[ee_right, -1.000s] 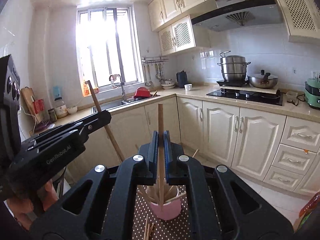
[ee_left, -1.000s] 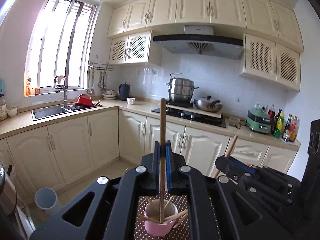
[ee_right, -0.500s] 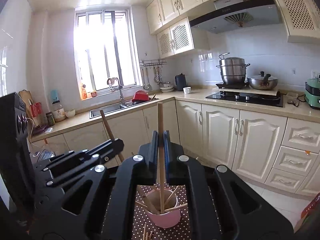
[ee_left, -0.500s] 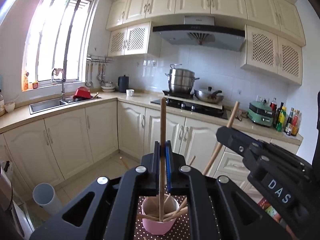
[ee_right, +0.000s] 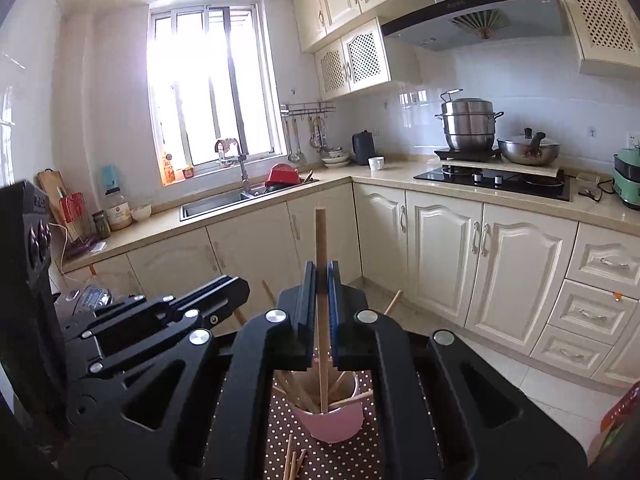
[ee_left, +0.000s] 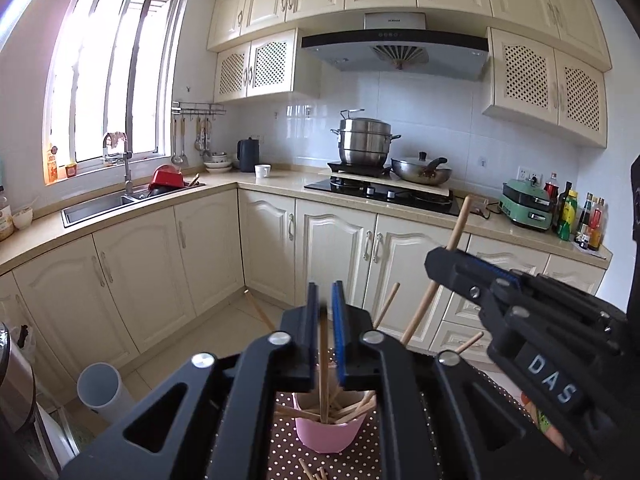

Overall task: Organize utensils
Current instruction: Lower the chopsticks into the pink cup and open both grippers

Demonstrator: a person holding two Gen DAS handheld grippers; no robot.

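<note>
Currently the left gripper (ee_left: 326, 320), at lower centre of its own view, has just been opening its jaws; a chopstick (ee_left: 323, 376) stands upright in the narrow gap between them, its lower end in the pink cup (ee_left: 330, 434), with no firm pad contact visible. The right gripper (ee_right: 321, 300) is clamped on a second chopstick (ee_right: 321, 240), which rises above its jaws at frame centre and reaches down into the same cup on the dotted cloth (ee_right: 340, 460), where loose chopsticks (ee_right: 294, 462) lie at the bottom edge.

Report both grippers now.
Left gripper: fingers just opening, chopstick loose between them over the pink cup.
Right gripper: shut on a chopstick.
</note>
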